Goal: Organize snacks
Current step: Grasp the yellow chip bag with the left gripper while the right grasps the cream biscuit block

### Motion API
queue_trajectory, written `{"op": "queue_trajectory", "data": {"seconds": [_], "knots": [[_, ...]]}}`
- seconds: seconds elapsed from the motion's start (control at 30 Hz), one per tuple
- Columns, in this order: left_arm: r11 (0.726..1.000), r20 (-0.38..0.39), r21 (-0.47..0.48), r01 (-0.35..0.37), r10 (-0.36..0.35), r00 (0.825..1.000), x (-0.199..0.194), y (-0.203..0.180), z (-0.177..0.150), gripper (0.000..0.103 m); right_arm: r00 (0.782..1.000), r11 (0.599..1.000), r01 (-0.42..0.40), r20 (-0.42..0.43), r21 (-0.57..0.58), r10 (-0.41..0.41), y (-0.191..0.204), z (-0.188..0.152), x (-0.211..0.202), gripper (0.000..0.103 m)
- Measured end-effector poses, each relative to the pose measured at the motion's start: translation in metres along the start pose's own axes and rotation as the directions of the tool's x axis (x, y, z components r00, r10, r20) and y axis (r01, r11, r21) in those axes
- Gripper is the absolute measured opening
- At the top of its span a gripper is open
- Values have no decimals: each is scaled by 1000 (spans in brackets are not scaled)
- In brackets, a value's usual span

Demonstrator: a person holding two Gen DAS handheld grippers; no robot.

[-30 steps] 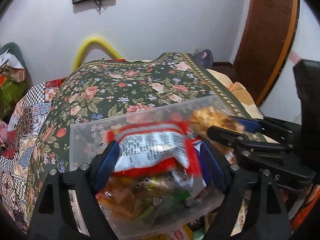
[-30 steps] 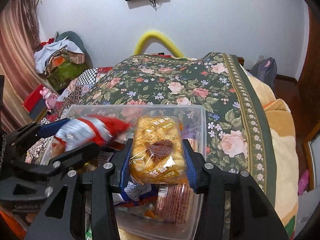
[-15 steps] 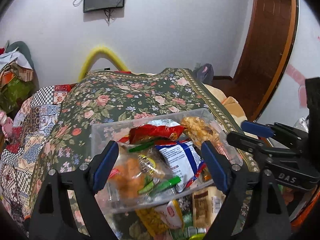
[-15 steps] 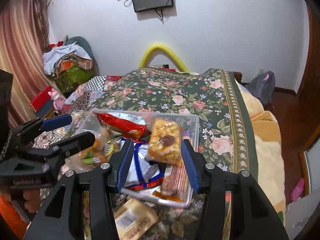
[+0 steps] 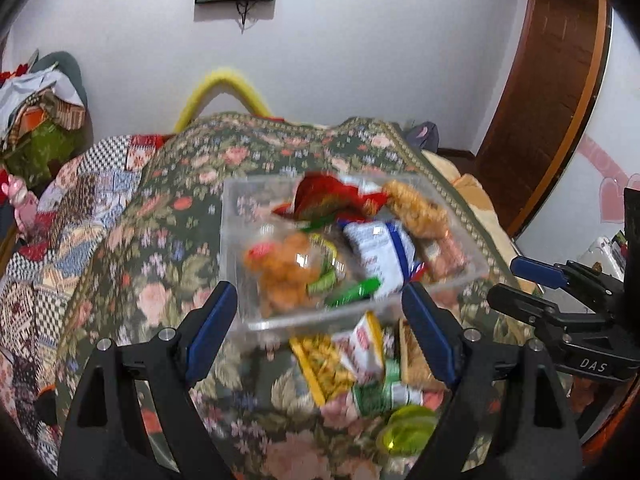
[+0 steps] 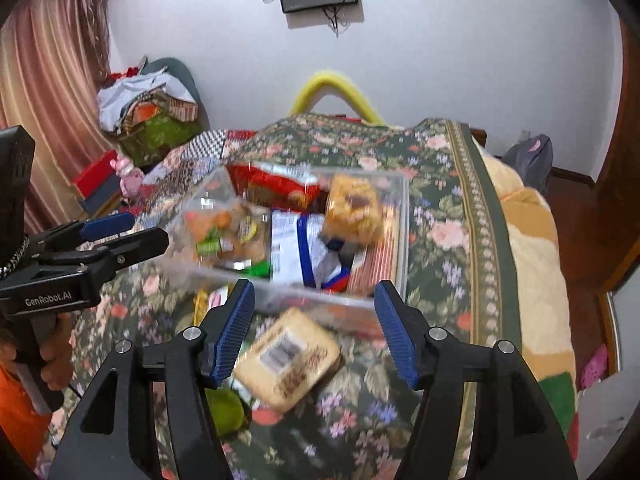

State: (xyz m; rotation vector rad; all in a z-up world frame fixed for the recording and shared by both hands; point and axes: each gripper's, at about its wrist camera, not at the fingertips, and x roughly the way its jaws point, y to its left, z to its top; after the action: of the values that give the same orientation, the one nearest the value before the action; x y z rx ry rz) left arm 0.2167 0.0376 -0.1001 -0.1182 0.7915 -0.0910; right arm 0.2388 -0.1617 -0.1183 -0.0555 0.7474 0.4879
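A clear plastic bin (image 5: 232, 216) (image 6: 400, 240) sits on the floral bedspread and holds several snack packs: a red bag (image 5: 328, 196) (image 6: 276, 184), a golden pastry pack (image 5: 416, 208) (image 6: 352, 208), a blue-white pack (image 5: 376, 252) (image 6: 296, 244). Loose snacks lie in front of the bin: a yellow pack (image 5: 324, 364), a tan cake pack (image 6: 288, 356), a green round item (image 5: 408, 432). My left gripper (image 5: 320, 328) is open and empty, above the bin's near edge. My right gripper (image 6: 314, 328) is open and empty, above the tan cake pack.
The floral bedspread (image 5: 168, 264) covers the bed; a patchwork quilt (image 5: 52, 248) lies on the left. A pile of clothes (image 6: 148, 112) and a curtain (image 6: 44, 80) stand at left. A wooden door (image 5: 552, 80) is at right. A yellow hoop (image 6: 336, 88) rises behind the bed.
Both grippers let go of their snacks into the bin, opened, and pulled back and up. The red bag and the pastry pack now lie in the bin.
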Motion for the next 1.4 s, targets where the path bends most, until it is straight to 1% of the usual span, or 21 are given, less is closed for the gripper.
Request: {"op": "queue_trajectory", "data": {"seconds": [0.03, 0.07, 0.1, 0.23, 0.33, 0.43, 0.53, 0.67, 0.73, 0.83, 0.87, 0.9, 0.93, 0.97, 1.0, 1.03, 1.07, 1.23, 1.4], "knots": [[1000, -12, -4, 3, -4, 1000, 3, 2, -5, 85, 1000, 1000, -6, -10, 6, 6, 1, -3, 2, 61], [1000, -27, -5, 9, -9, 1000, 8, 3, -11, 85, 999, 1000, -18, -30, 16, 19, 0, -8, 7, 65], [1000, -44, -4, 13, -13, 999, 13, 4, -17, 85, 999, 999, -28, -43, 26, 29, 0, -12, 10, 67], [1000, -98, 5, 20, -19, 995, 31, 4, -34, 85, 994, 996, -51, -93, 72, 57, -2, -26, 27, 67], [999, -129, -16, 31, -33, 991, 44, 4, -40, 85, 989, 991, -69, -121, 116, 83, -6, -30, 41, 67], [999, -149, -22, 35, -37, 988, 56, 2, -40, 85, 987, 989, -81, -129, 126, 97, -4, -31, 48, 70], [998, -159, -37, 58, -63, 985, 67, 2, -41, 86, 986, 990, -79, -138, 121, 95, -2, -32, 52, 71], [999, -202, -36, 18, -25, 979, 88, 4, -47, 86, 981, 991, -84, -165, 108, 101, 0, -41, 57, 72], [999, -226, -49, 14, -24, 974, 97, 6, -52, 86, 981, 992, -78, -171, 99, 94, 0, -46, 56, 72], [999, -208, -51, 12, -22, 978, 98, 8, -54, 85, 980, 994, -65, -181, 89, 81, -3, -52, 54, 72], [998, -203, -54, 16, -27, 979, 97, 9, -54, 81, 980, 995, -54, -188, 83, 69, -4, -55, 54, 71], [998, -196, -55, 19, -29, 980, 96, 10, -55, 79, 979, 996, -45, -193, 79, 60, -5, -57, 54, 66], [998, -192, -53, 21, -30, 981, 94, 10, -56, 74, 979, 996, -41, -197, 78, 56, -7, -59, 54, 63], [999, -186, -46, 20, -28, 982, 91, 10, -58, 70, 979, 996, -34, -196, 80, 50, -9, -62, 53, 56], [999, -179, -43, 25, -32, 983, 89, 11, -59, 68, 981, 997, -25, -189, 78, 40, -10, -64, 51, 53], [999, -173, -42, 24, -30, 984, 86, 11, -60, 61, 982, 996, -24, -185, 81, 38, -10, -64, 50, 53], [999, -169, -38, 23, -29, 985, 83, 11, -61, 57, 983, 996, -25, -181, 89, 41, -12, -65, 48, 53], [999, -166, -25, 35, -38, 985, 71, 7, -63, 55, 985, 996, -24, -171, 88, 39, -11, -66, 41, 52], [999, -131, -11, 32, -33, 991, 52, 6, -59, 55, 990, 997, -35, -133, 74, 44, -7, -59, 29, 52]]}}
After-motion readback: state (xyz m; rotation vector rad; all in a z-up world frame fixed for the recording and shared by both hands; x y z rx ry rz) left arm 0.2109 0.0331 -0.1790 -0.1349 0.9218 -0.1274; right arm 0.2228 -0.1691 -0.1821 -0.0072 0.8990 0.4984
